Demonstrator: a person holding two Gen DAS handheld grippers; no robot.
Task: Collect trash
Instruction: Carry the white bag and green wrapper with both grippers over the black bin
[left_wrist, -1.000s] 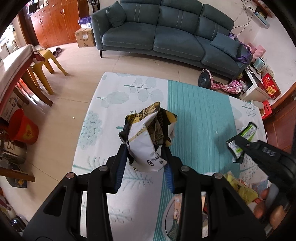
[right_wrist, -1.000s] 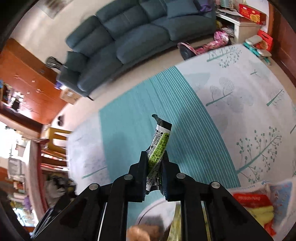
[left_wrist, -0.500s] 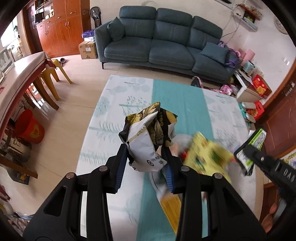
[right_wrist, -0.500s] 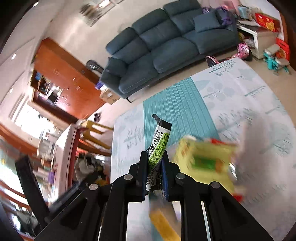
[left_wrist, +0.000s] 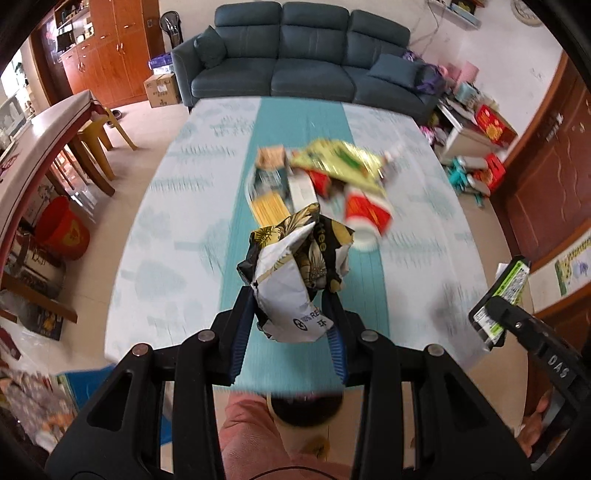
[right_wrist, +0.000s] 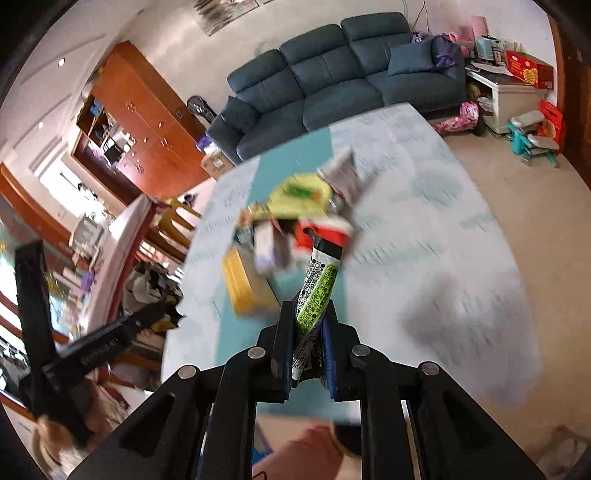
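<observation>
My left gripper (left_wrist: 291, 310) is shut on a crumpled white, black and gold bag (left_wrist: 286, 280), held above the near end of the table (left_wrist: 177, 229). At the right edge of the left wrist view my right gripper (left_wrist: 493, 314) pinches a green and white wrapper (left_wrist: 511, 278). The right wrist view shows that gripper (right_wrist: 308, 328) shut on the same wrapper (right_wrist: 317, 291), which sticks up between its fingers. A blurred pile of trash (left_wrist: 325, 173) lies on the table's teal stripe, ahead of both grippers; in the right wrist view the pile (right_wrist: 288, 221) is just beyond the wrapper's tip.
A dark blue sofa (left_wrist: 306, 74) stands beyond the table. Left of the table are a red bucket (left_wrist: 62, 229), a yellow stool (left_wrist: 107, 136) and a wooden table (left_wrist: 37, 129). Boxes and toys crowd the right wall (left_wrist: 487, 147). A person's pink-clad leg (left_wrist: 251, 435) is below the grippers.
Both grippers have drawn back from the table and risen, each keeping its hold. The trash pile now lies farther ahead and the table's near edge has come into view.
</observation>
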